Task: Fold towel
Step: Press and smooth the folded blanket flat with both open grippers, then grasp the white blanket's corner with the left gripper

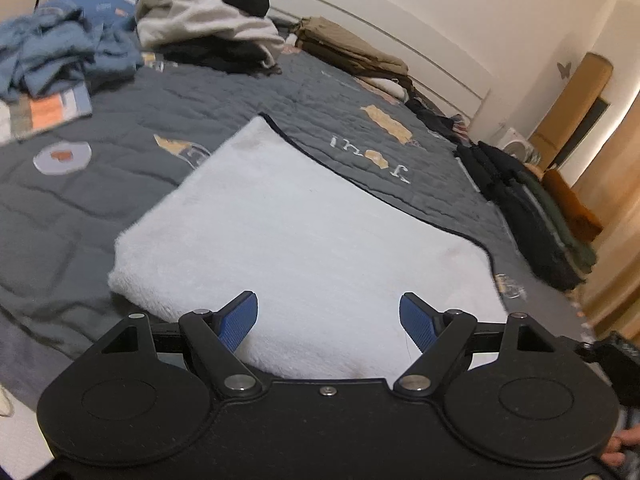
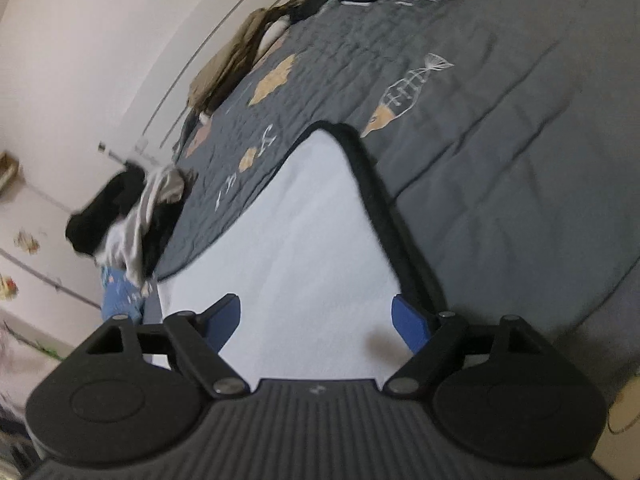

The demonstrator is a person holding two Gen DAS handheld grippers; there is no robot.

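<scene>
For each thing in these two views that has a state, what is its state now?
towel: folded, lying flat on the bed, held by no gripper.
left gripper: open, fingers apart above the towel's near edge.
right gripper: open, nothing gripped.
blue clothes: crumpled, unfolded.
tan garment: folded.

1. Pale embroidered lettering (image 1: 370,156) on the grey quilt (image 1: 120,200), ahead and right of the left gripper (image 1: 329,316); it appears upside down and cannot be read.
2. No other legible text.

The towel (image 1: 280,240) lies on the bed (image 1: 80,208), clothes (image 1: 200,20) heaped behind it.
</scene>
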